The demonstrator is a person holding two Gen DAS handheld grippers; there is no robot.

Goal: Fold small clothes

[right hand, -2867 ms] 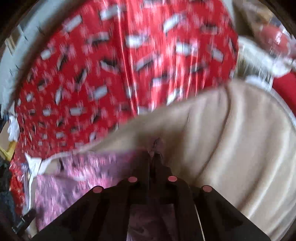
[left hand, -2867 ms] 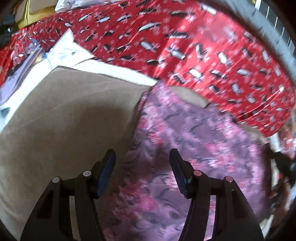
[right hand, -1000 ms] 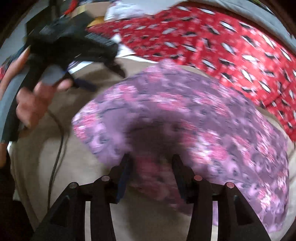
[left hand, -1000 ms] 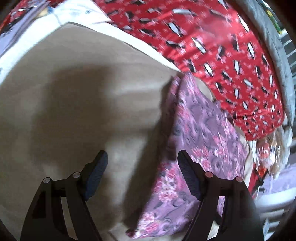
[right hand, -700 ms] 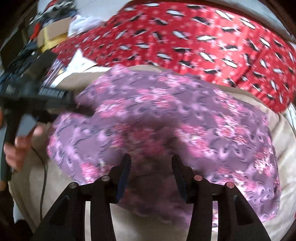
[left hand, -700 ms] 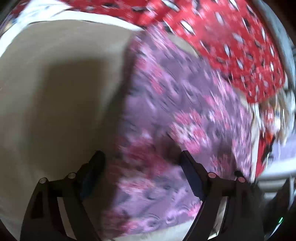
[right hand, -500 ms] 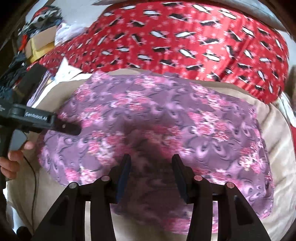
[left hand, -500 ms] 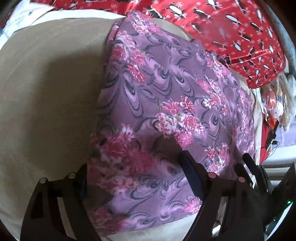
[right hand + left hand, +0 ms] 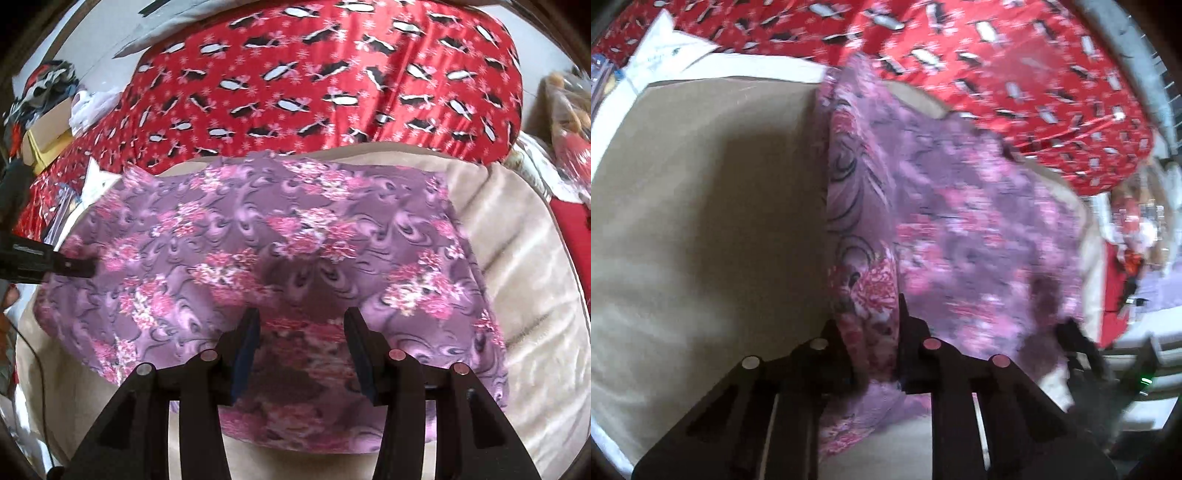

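The step in hand looks like the start of a fold: the left tool [image 9: 873, 332] is clamped on the near left edge of the cloth [image 9: 280, 236], its 2 fingers drawn close with purple fabric bunched between them. The right tool [image 9: 301, 343] hangs over the cloth's near edge with its fingers apart, gripping nothing; whether it touches the fabric I cannot tell.

The cloth lies spread on a beige pad [image 9: 524, 258], a rough rectangle stretching from 9 to 3 o'clock in the right view, its far edge at 12 o'clock close to a red cover [image 9: 332, 74]. In that same view the left tool [image 9: 55, 262] enters at 9 o'clock, on the cloth's left edge.

Next, I judge, the right tool should close on the edge below it so both can carry that side across together; lifting 1 side alone would skew the fold.

The cloth is thin, limp, purple with pink flowers and dark swirls. The pad looks soft and matte, faintly rippled. The red cover is glossy, printed with penguins.
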